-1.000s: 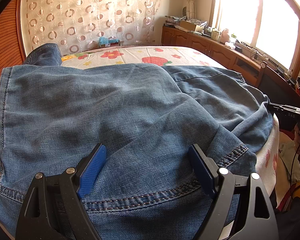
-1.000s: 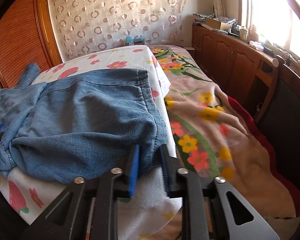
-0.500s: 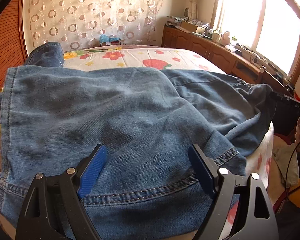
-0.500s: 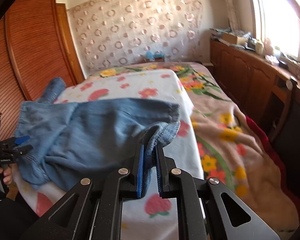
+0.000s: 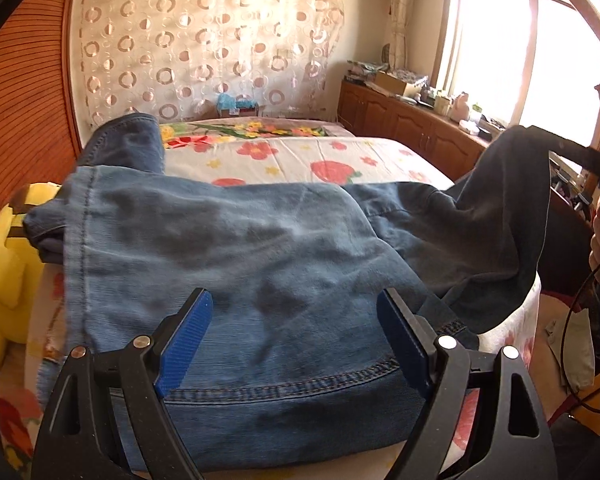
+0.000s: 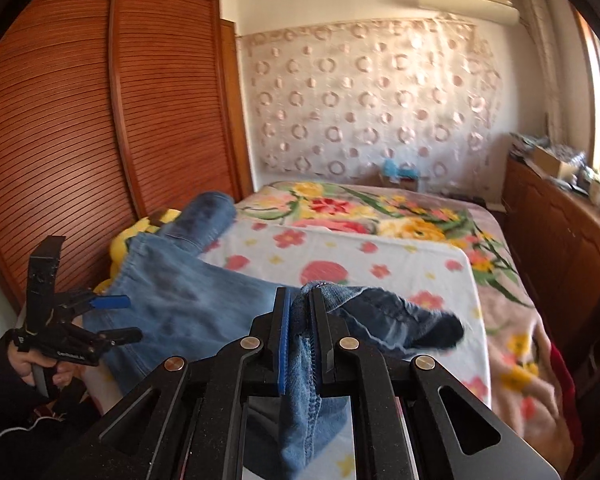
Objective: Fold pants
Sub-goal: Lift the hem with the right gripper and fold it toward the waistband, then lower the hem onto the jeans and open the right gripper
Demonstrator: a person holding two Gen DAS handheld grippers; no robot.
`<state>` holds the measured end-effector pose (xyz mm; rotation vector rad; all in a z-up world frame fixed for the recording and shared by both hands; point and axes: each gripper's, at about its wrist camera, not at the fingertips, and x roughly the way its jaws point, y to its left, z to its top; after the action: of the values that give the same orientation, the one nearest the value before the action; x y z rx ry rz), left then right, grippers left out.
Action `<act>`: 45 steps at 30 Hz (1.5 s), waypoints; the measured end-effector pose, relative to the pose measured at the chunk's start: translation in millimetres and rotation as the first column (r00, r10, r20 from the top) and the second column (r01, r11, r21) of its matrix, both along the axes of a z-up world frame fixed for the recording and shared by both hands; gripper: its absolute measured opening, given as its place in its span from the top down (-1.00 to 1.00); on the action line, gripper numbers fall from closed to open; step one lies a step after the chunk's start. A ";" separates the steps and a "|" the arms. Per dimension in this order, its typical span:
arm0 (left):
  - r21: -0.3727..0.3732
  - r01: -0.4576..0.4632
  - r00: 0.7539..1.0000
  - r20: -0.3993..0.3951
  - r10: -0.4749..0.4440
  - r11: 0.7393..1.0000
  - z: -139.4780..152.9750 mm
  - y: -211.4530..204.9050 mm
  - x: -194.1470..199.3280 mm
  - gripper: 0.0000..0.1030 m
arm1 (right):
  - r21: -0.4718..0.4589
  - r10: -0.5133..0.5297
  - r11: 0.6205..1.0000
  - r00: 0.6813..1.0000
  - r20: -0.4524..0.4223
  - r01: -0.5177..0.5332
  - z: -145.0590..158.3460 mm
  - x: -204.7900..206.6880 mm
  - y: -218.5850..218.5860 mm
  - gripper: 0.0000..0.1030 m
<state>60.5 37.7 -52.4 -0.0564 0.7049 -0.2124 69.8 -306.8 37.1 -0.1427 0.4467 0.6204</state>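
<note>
Across our flowered bed [image 5: 300, 160] lay the jeans [image 5: 240, 272]; our left gripper [image 5: 296, 340] hung wide apart above them, our right gripper [image 6: 300, 336] pinched their raised hem.

Bed [image 5: 300, 160] under white floral sheet. Blue jeans [image 5: 240, 260] spread across near end. Yellow plush toy [image 5: 4, 272] at left edge.

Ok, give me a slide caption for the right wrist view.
Right tool pinching and lifting the jeans hem off the floral bed; left tool open.
</note>
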 end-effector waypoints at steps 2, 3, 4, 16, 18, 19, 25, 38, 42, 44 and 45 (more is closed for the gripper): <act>-0.003 -0.013 1.000 0.006 0.013 1.000 2.6 5.9 -1.4 -0.65 | -0.006 0.040 0.999 0.999 0.019 -0.039 8.2 1.5 16.2 0.83; -0.004 -0.021 1.000 0.009 0.021 1.000 3.8 10.0 -2.9 -0.65 | -0.010 0.060 0.998 0.998 0.029 -0.060 12.4 1.0 24.3 0.84; -0.006 -0.026 1.000 0.010 0.026 1.000 5.1 12.6 -3.0 -0.65 | -0.012 0.081 0.997 0.996 0.037 -0.081 15.8 1.4 31.3 0.84; -0.027 -0.098 0.995 0.009 0.099 0.995 2.9 48.6 -14.6 -0.65 | -0.028 0.281 0.959 0.960 -0.015 -0.281 9.3 41.5 93.0 0.84; -0.028 -0.106 0.994 0.007 0.106 0.994 1.3 51.4 -14.4 -0.65 | -0.036 0.294 0.955 0.955 -0.035 -0.295 6.6 52.3 98.5 0.84; -0.029 -0.108 0.994 0.005 0.108 0.994 0.5 52.4 -14.2 -0.65 | -0.038 0.298 0.953 0.954 -0.044 -0.299 5.5 57.1 100.4 0.84; -0.030 -0.114 0.993 0.003 0.114 0.993 0.0 54.7 -12.9 -0.65 | -0.043 0.265 0.963 0.963 -0.053 -0.267 13.1 65.7 90.1 0.14; -0.036 -0.064 0.998 -0.003 0.064 0.997 0.5 35.9 -10.8 -0.65 | -0.074 0.148 0.985 0.986 -0.079 -0.153 -7.0 50.8 75.0 0.13; -0.033 -0.027 1.000 0.001 0.027 0.999 3.0 23.4 -13.4 -0.65 | -0.086 0.110 0.989 0.988 -0.105 -0.119 -12.6 52.5 69.3 0.13; -0.028 -0.012 1.000 0.002 0.012 1.000 3.4 17.0 -14.9 -0.65 | -0.096 0.087 0.990 0.989 -0.120 -0.099 -16.4 53.5 66.7 0.13; -0.028 -0.002 1.000 -0.002 0.002 1.000 2.6 13.7 -15.1 -0.65 | -0.097 0.080 0.991 0.988 -0.131 -0.093 -17.9 53.6 66.2 0.13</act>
<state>45.4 51.4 -49.8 -0.0845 0.7040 -0.2201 123.4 -240.7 19.3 -0.2226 0.5984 0.6940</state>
